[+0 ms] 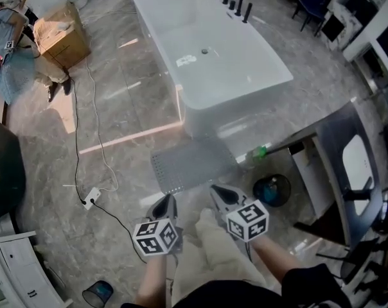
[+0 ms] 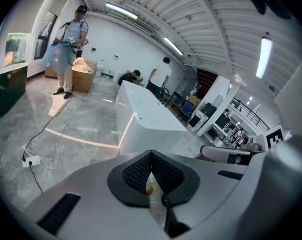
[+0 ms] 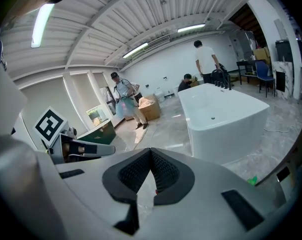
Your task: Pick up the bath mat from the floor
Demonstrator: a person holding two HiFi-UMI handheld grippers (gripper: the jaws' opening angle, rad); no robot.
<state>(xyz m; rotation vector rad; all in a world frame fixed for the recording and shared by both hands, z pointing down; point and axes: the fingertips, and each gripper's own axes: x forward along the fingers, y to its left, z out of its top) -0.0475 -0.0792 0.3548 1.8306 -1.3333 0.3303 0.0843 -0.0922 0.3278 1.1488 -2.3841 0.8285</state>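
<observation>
bath mat (image 1: 193,164) lies flat on the floor at frame centre, below the bathtub (image 1: 213,63); left gripper (image 1: 163,205) and right gripper (image 1: 225,196) jaws together, empty.

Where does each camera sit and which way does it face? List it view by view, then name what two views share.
Head view: on the person's head, facing steeply down at the bath mat by the bathtub; forearms, left gripper and right gripper show.
Left gripper view: on that gripper, along its shut jaws toward the bathtub; the right gripper's marker cube shows.
Right gripper view: same, jaws shut, bathtub ahead.
Shared: the bathtub.
</observation>
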